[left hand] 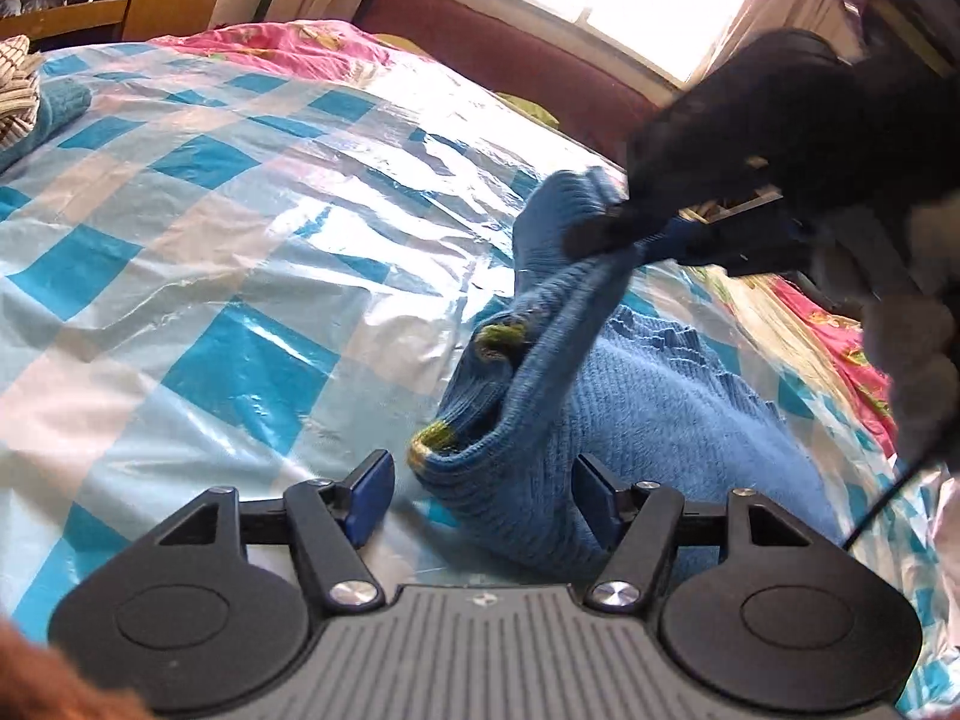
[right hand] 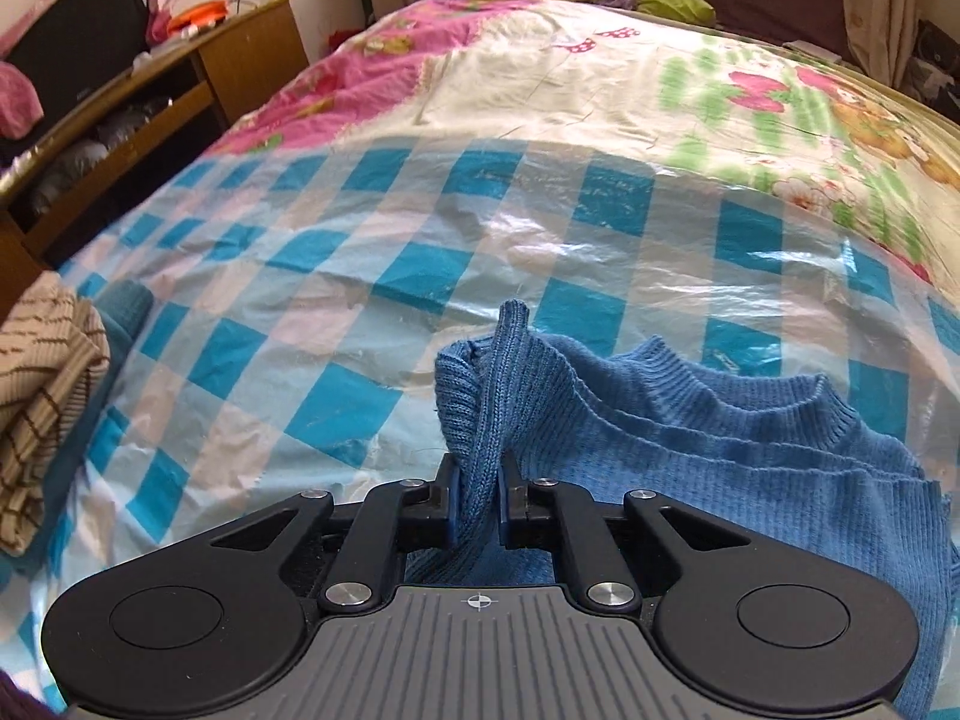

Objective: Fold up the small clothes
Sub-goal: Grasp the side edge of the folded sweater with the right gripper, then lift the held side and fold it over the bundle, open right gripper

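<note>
A small blue knit sweater (left hand: 648,396) lies on the blue-and-white checked plastic sheet (left hand: 198,222) on the bed. Its cuffs carry green and yellow trim (left hand: 432,438). My left gripper (left hand: 480,492) is open, its pads on either side of the sweater's lower ribbed edge. My right gripper (left hand: 648,240) is shut on a sleeve and holds it lifted above the sheet. In the right wrist view the gripper (right hand: 479,498) pinches a fold of the blue sweater (right hand: 690,420), with the collar to the right.
A pile of striped beige clothes (right hand: 42,396) and a teal garment (right hand: 123,300) lie at the left edge of the sheet (right hand: 360,276). A pink floral bedspread (right hand: 372,60) covers the far bed. A wooden desk (right hand: 198,66) stands at the left.
</note>
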The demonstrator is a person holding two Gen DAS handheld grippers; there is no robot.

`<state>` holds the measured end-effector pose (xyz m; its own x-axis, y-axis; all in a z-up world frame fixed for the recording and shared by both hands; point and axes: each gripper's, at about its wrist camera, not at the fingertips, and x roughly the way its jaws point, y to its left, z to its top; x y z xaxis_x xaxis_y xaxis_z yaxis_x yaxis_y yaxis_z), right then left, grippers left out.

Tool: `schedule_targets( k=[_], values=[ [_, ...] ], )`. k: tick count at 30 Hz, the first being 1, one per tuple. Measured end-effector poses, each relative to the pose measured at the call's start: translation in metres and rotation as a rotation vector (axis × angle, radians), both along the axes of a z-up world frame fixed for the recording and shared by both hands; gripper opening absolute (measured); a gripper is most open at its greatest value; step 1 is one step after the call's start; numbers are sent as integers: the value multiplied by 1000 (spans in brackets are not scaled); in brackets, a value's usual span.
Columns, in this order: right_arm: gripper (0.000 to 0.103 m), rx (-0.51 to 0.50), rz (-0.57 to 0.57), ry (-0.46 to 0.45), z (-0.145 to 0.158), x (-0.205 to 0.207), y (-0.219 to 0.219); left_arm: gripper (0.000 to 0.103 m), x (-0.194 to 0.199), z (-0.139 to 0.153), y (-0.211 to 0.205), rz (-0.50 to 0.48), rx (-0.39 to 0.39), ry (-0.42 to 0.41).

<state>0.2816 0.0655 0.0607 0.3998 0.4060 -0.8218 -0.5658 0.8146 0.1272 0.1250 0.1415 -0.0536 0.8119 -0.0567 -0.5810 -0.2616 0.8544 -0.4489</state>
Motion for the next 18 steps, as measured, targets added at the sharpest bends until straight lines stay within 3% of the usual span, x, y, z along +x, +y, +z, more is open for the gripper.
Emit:
schedule_targets(
  k=[3, 6, 12, 18],
  values=[
    [10, 49, -16, 6, 8, 2, -22, 43, 3, 10, -11, -34, 31, -2],
    [10, 92, -36, -1, 18, 3, -49, 31, 7, 28, -30, -94, 49, -38],
    [10, 172, -109, -24, 38, 15, -118, 30, 19, 64, -94, -248, 126, -113],
    [10, 190, -199, -22, 29, 29, -187, 30, 39, 61, -156, -384, 180, -102]
  ],
)
